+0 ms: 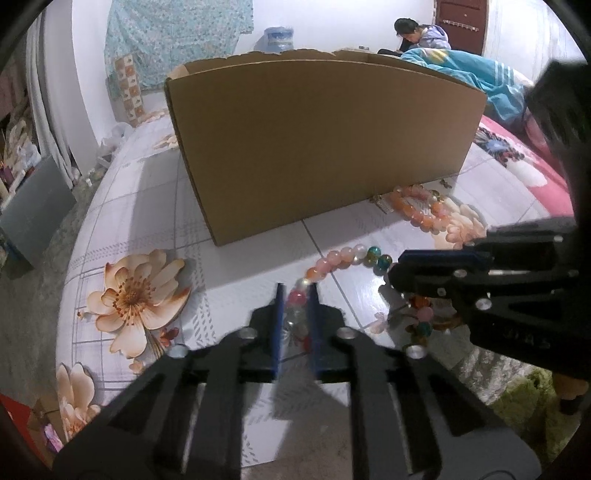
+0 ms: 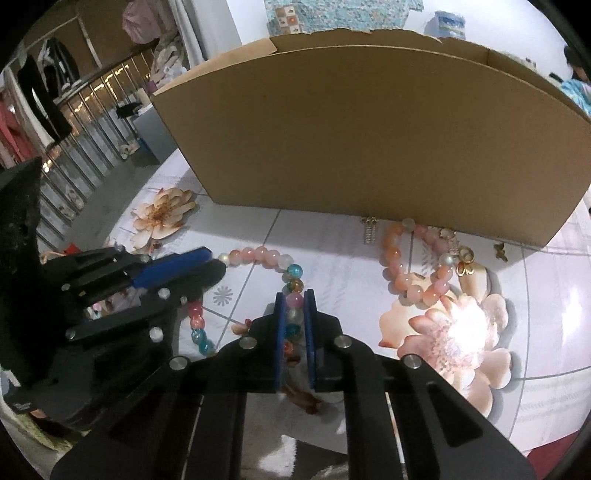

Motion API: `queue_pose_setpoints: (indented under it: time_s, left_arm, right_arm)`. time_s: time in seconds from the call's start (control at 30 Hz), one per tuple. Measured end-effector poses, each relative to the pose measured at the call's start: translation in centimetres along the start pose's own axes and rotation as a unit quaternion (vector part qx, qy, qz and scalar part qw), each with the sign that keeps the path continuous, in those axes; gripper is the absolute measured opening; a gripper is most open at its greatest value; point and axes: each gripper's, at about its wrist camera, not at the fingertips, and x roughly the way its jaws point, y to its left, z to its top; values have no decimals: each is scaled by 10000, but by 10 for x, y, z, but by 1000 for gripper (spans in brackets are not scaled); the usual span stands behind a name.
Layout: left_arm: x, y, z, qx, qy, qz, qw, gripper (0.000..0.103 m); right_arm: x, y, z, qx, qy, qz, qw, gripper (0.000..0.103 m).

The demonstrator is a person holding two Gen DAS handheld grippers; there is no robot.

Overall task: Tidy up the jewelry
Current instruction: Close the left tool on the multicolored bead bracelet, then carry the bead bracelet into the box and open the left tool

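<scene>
A bead necklace (image 1: 347, 256) of pink, white and teal beads lies looped on the flowered table; it also shows in the right wrist view (image 2: 258, 254). My left gripper (image 1: 296, 295) is shut on one side of it. My right gripper (image 2: 294, 301) is shut on the other side, and it shows from the side in the left wrist view (image 1: 397, 267). The left gripper shows at the left of the right wrist view (image 2: 216, 264). A pink-orange bead bracelet (image 2: 417, 269) lies by the open cardboard box (image 2: 369, 140). Small gold earrings (image 2: 466, 264) lie near it.
The cardboard box (image 1: 325, 144) stands just behind the jewelry, its near wall tall. A gold hanging piece (image 2: 370, 229) and a small gold charm (image 2: 500, 251) lie along its base. A person sits in the far background (image 1: 417, 33). The table edge drops off at the left (image 1: 74, 240).
</scene>
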Motion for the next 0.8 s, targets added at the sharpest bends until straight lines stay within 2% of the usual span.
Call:
queue_pose_setpoints:
  time_s: [0.07,0.37,0.63,0.8]
  left_arm:
    - [0,5,1,-197,48,-199,9996,9]
    - [-22,-1,7,-278,-139,-405,9987,9]
    - [-59,-13,25,-162,-525,-567,9969,9]
    - [-94,-16,55,-36,-995,-754,9922,9]
  right_arm:
    - [-3,0,-1,22,-41,18,10000,10]
    - [-23,-12,-5,309,-277,173,9990,10]
    - [-59,-21,-2,399,-666,244,9967,10]
    - [-102,-21,17,215,-1151,310,9926,10]
